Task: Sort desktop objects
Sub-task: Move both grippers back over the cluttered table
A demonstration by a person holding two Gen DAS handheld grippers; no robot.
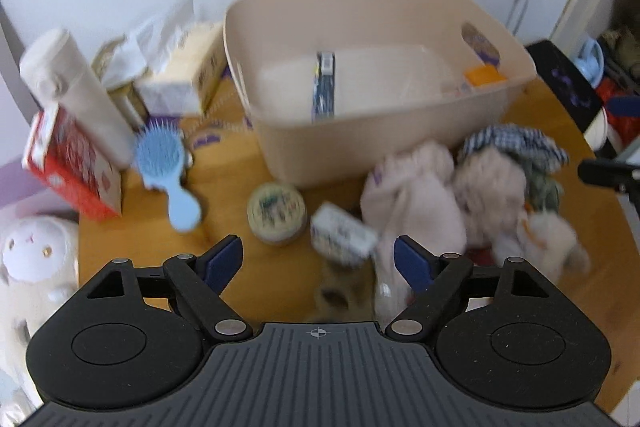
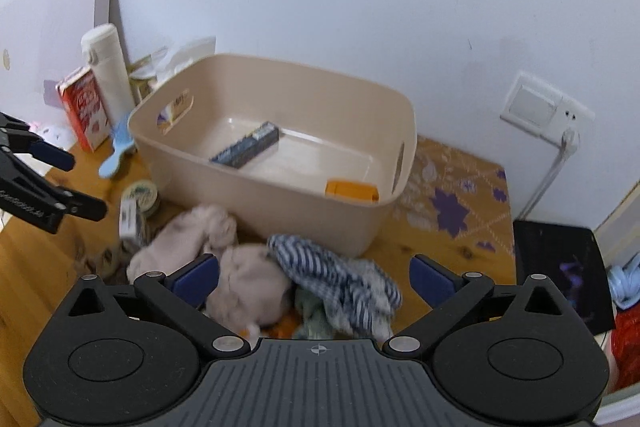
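A beige plastic bin (image 1: 400,143) (image 2: 280,195) stands on the wooden table and holds a dark blue box (image 1: 323,87) (image 2: 246,147) and an orange item (image 1: 485,75) (image 2: 352,191). In front of it lie a round tin (image 1: 277,213) (image 2: 142,197), a small white patterned box (image 1: 342,233) (image 2: 129,217), a pink plush toy (image 1: 420,203) (image 2: 208,243) and a blue striped cloth (image 1: 516,139) (image 2: 340,275). My left gripper (image 1: 318,263) is open and empty above the small box. My right gripper (image 2: 314,279) is open and empty above the plush and cloth.
A blue hairbrush (image 1: 166,167) (image 2: 118,147), a red carton (image 1: 70,167) (image 2: 84,113), a white flask (image 1: 76,95) (image 2: 107,75) and a tissue box (image 1: 180,87) stand at the left. A white plush sheep (image 1: 32,259) sits off the table's left edge. A black item (image 2: 560,271) lies at the right.
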